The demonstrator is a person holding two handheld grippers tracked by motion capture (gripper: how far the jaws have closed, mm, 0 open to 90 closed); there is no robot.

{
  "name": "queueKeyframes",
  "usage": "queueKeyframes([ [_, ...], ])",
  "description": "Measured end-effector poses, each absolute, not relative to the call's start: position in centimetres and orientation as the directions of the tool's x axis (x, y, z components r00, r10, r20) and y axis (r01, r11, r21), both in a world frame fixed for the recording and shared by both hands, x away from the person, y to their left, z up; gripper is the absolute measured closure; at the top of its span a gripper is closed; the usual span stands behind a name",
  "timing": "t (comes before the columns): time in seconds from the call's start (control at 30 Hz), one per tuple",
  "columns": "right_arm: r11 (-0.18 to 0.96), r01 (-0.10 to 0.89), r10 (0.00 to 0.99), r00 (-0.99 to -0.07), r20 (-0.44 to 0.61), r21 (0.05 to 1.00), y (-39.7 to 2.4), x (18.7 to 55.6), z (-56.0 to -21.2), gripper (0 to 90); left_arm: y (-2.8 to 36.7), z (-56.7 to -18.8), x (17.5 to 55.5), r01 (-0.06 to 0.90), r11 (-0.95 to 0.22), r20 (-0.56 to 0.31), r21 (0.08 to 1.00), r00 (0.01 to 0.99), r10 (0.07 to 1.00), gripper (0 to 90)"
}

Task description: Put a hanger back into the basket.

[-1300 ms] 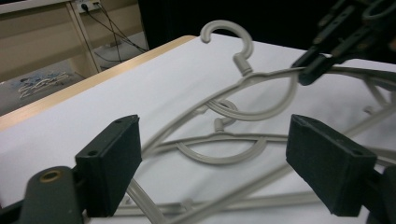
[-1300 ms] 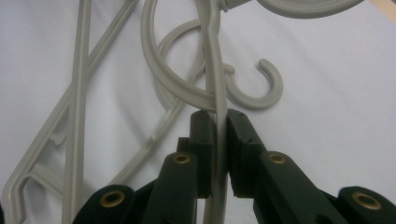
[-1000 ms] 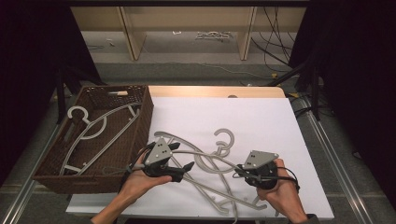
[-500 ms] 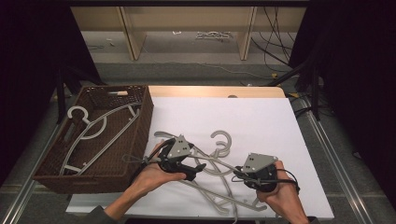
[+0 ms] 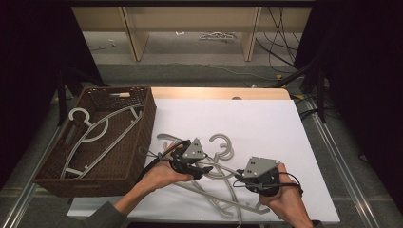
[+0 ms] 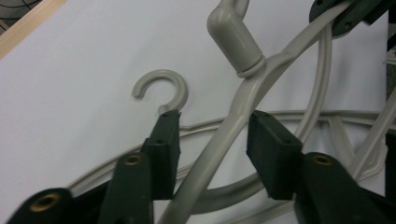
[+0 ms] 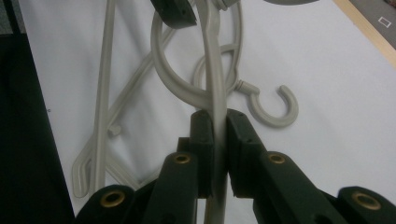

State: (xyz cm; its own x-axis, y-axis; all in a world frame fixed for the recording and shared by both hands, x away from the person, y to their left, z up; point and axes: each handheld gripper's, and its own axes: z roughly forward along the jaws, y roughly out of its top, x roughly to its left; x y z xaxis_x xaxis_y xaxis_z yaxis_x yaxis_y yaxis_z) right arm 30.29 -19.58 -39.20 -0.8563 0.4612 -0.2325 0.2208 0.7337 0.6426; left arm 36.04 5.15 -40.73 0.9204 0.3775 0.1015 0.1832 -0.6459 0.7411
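At the left, the brown wicker basket [image 5: 142, 118] holds grey hangers [image 5: 102, 130] lying flat inside it. On the white board [image 5: 266, 123], near its front edge, lies a tangle of grey hangers [image 5: 223, 168]. The right gripper [image 7: 215, 116] is clamped on one hanger's arm [image 7: 212, 70]; the left gripper [image 6: 212, 140] stands wide around that arm, untouching. Since a second ago the left gripper has moved right, toward the other.

Pale beige-grey hangers [image 5: 216, 183] on a plain white desk [image 5: 266, 123], dark brown woven basket [image 5: 138, 142], black claws with brass rivets.
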Motion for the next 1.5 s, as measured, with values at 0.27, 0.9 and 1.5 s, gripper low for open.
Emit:
queueKeyframes([
  [0.27, 0.74, 0.201, 0.441, -0.866, -0.236, 0.642, -19.6, 30.4, -39.2, 81.9, 5.2, -39.9, 35.6, 0.09, -0.72, 0.181, 0.688, 0.94, 0.29, 69.6],
  [0.9, 0.568, 0.288, 0.645, -0.737, -0.2, 0.771, -20.6, 30.6, -37.9, 45.8, 5.7, -38.1, 35.0, 0.067, -0.73, 0.173, 0.68, 0.953, 0.249, 81.9],
  [1.5, 0.324, 0.254, 0.728, -0.682, -0.068, 0.911, -20.0, 29.9, -37.6, 27.7, 9.3, -33.7, 38.1, 0.186, -0.675, 0.191, 0.714, 0.876, 0.442, 81.9],
])
